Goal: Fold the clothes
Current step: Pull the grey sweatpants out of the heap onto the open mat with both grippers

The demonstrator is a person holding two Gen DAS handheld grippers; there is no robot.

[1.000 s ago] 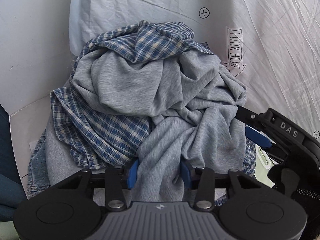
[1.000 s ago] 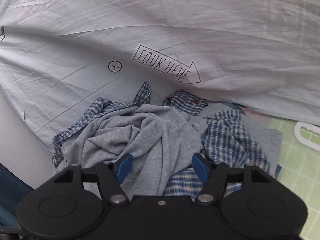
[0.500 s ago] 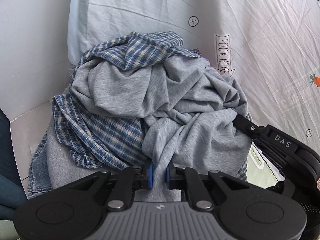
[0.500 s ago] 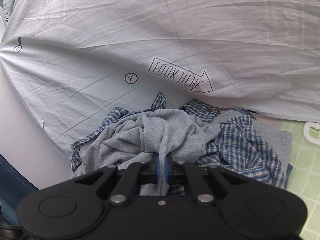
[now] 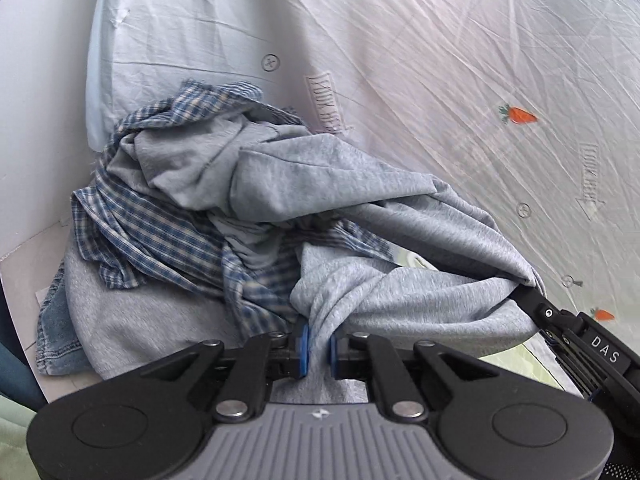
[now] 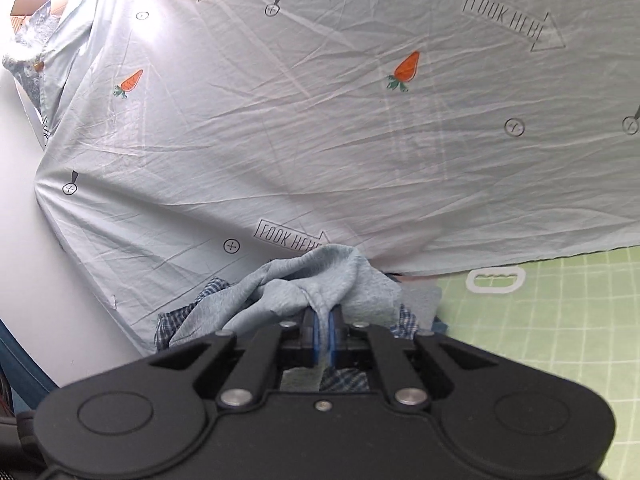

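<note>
A grey jersey garment [image 5: 360, 184] lies on a heap of clothes with a blue plaid shirt [image 5: 160, 240] under it. My left gripper [image 5: 316, 346] is shut on a bunched fold of the grey garment at its near edge. My right gripper [image 6: 322, 338] is shut on another fold of the same grey garment [image 6: 304, 284]; it also shows at the right of the left wrist view [image 5: 536, 300], holding the cloth lifted and stretched off the heap. The plaid shirt [image 6: 200, 300] shows beneath it in the right wrist view.
A pale blue sheet [image 6: 320, 120] printed with carrots and "LOOK HERE" arrows hangs behind the heap. A green gridded mat [image 6: 540, 320] with a white plastic ring [image 6: 496, 280] lies at the right. Denim [image 5: 52, 320] and another grey piece [image 5: 120, 320] lie under the heap at the left.
Both grippers went from open to shut on the grey garment, then pulled back and up, drawing it off the heap and stretching it between them.
</note>
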